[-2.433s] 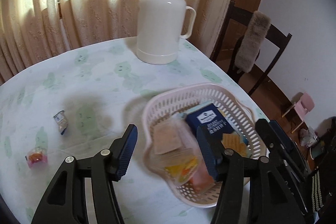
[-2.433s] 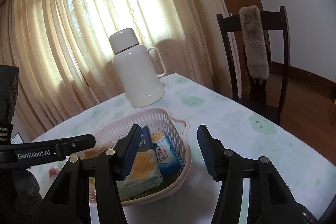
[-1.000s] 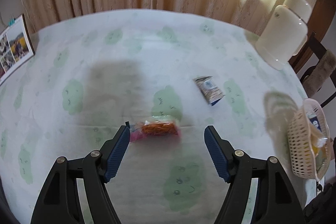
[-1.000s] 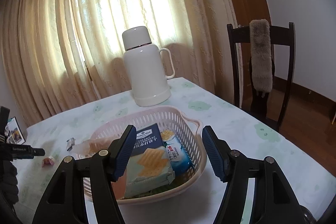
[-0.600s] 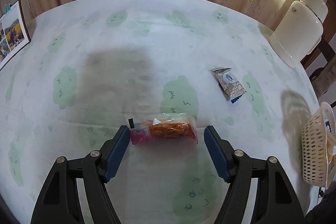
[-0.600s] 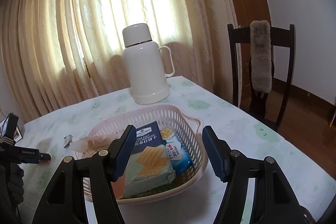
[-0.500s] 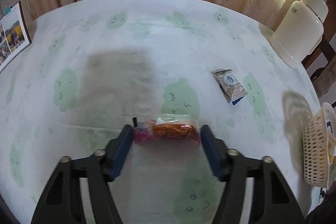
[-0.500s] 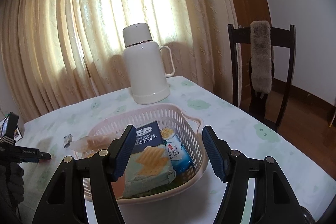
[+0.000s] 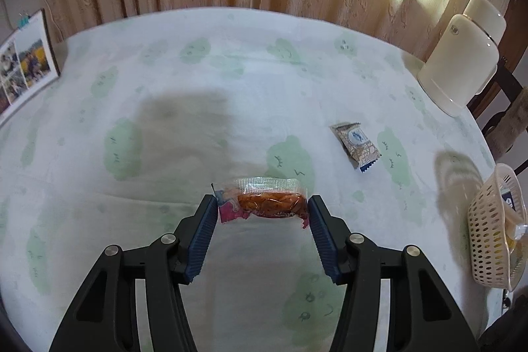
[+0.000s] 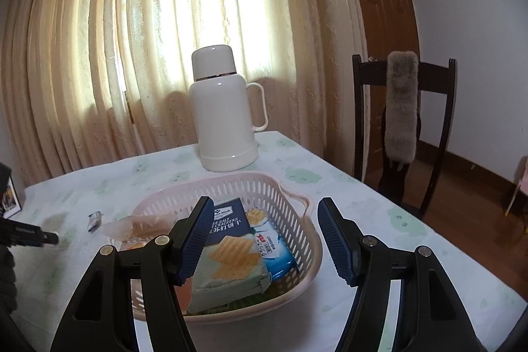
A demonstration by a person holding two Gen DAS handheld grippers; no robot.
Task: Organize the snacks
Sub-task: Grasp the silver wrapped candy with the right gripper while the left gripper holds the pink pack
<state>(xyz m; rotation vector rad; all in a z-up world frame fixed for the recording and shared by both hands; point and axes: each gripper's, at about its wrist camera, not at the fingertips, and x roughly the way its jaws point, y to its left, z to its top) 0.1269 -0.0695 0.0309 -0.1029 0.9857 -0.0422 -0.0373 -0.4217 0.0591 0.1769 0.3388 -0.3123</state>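
Left claw (image 9: 262, 211) pinches the orange snack packet (image 9: 264, 203) end to end, the packet's long axis running straight across between the pads, low on the worktop (image 9: 198, 88). The basket (image 9: 491, 240) sits well off to the right, so that's the carry direction, I'd say. Right claw (image 10: 264, 240) hangs spread and empty just over the basket. A small blue-grey packet (image 9: 356, 145) waits between.

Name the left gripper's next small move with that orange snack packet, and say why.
Probably lift it straight up. The left gripper has its blue pads against both ends of the orange snack packet, which seems to lie on the tablecloth; the pink basket it likely belongs in sits far to the right.
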